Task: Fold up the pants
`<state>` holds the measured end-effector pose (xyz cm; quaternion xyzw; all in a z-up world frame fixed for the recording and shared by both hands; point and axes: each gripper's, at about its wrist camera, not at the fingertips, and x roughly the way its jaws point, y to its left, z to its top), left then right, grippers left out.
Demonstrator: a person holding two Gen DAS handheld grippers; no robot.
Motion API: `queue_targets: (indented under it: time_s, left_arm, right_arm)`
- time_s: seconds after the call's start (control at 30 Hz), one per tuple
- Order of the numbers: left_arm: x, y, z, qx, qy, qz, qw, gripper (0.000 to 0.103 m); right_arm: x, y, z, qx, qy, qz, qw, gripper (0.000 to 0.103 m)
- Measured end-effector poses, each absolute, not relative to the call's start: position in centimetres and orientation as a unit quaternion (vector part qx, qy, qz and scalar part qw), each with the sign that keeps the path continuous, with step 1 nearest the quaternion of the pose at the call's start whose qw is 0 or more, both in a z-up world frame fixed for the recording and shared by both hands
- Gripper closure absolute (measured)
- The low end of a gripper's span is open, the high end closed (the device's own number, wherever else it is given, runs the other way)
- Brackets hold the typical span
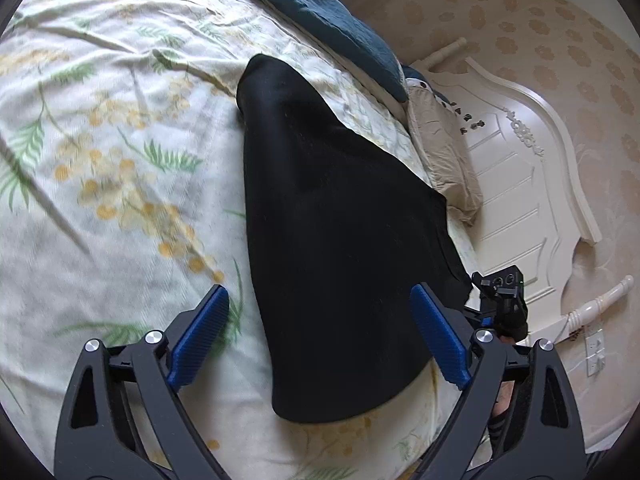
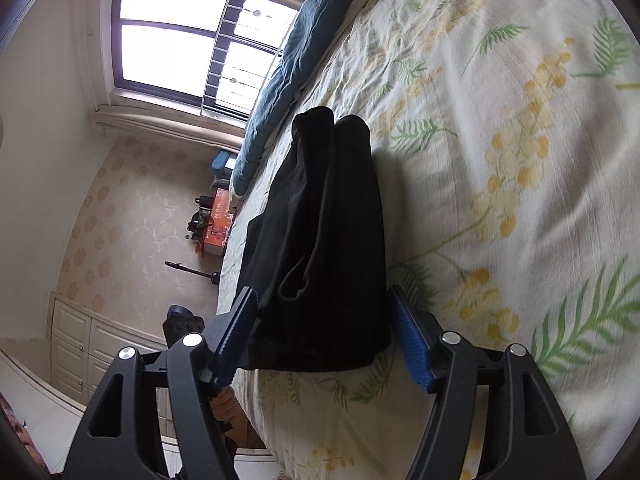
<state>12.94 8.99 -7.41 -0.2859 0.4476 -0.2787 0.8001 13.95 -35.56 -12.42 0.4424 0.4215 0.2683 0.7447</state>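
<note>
On a floral bedspread (image 1: 100,160), black pants (image 1: 328,220) lie already doubled leg on leg, their long axis running straight away from both tools toward the blue quilt (image 1: 320,12) at the far edge. The left gripper (image 1: 320,336) hangs spread wide, empty, its fingers straddling the near, wider end; the right gripper (image 2: 324,336), likewise agape and holding nothing, brackets the same end from the other side. Neither is clearly nearer.

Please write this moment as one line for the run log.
task: fold pants | black pants lying folded on floral bedsheet | left gripper jaws open, holding nothing | right gripper jaws open, holding nothing
</note>
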Motion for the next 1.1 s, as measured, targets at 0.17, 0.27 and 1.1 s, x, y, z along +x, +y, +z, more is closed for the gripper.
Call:
queue_targets:
  time_s: [0.17, 0.27, 1.1]
  left_arm:
    - [12.8, 8.5, -7.7, -0.304, 0.449, -0.302, 0.784, 0.007]
    - [12.8, 7.8, -7.8, -0.304, 0.454, -0.308, 0.779, 0.007]
    - [12.4, 5.8, -7.4, -0.254, 0.465, -0.303, 0.792, 0.067]
  right_arm:
    - [14.4, -34.6, -12.4, 0.432, 0.430, 0.264, 0.748, 0.030]
    - [14.9, -33.9, -12.2, 0.425, 0.435, 0.264, 0.749, 0.028]
    - [15.7, -33.2, -13.5, 0.429, 0.446, 0.277, 0.735, 0.067]
